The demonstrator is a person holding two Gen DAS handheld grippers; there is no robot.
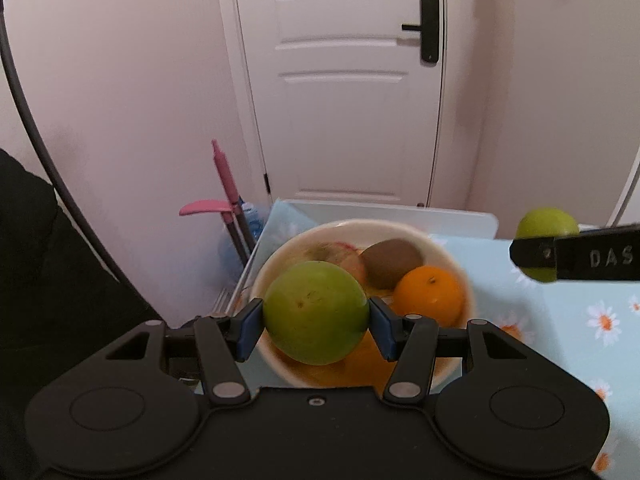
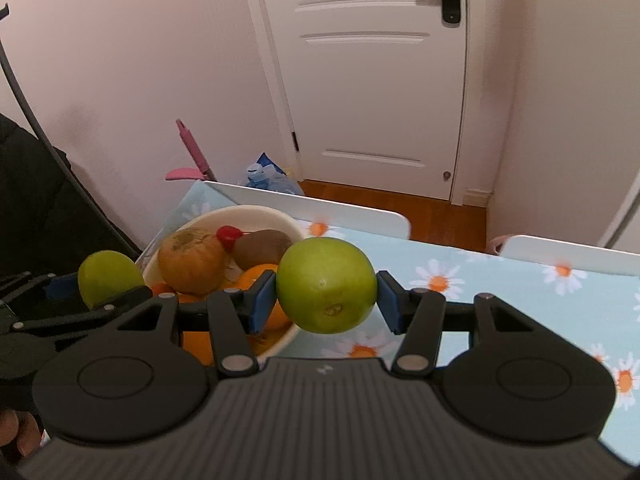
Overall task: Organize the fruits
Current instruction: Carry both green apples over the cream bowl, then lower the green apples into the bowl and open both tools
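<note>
My left gripper (image 1: 316, 326) is shut on a green apple (image 1: 316, 312) and holds it above the cream bowl (image 1: 452, 256). The bowl holds a kiwi (image 1: 394, 262), an orange (image 1: 428, 294) and other fruit. My right gripper (image 2: 326, 296) is shut on a second green apple (image 2: 326, 284), held above the table to the right of the bowl (image 2: 256, 214). In the right wrist view the bowl shows a brownish fruit (image 2: 192, 260), a kiwi (image 2: 262, 248), an orange (image 2: 256, 274) and a small red fruit (image 2: 228, 236). The left gripper's apple (image 2: 108, 276) shows at the left there.
The table has a light blue cloth with daisies (image 2: 500, 280). White chair backs (image 2: 320, 208) stand at its far edge. A pink-handled tool (image 1: 224, 184) and a water bottle (image 2: 266, 176) stand by the wall. A white door (image 1: 344, 80) is behind.
</note>
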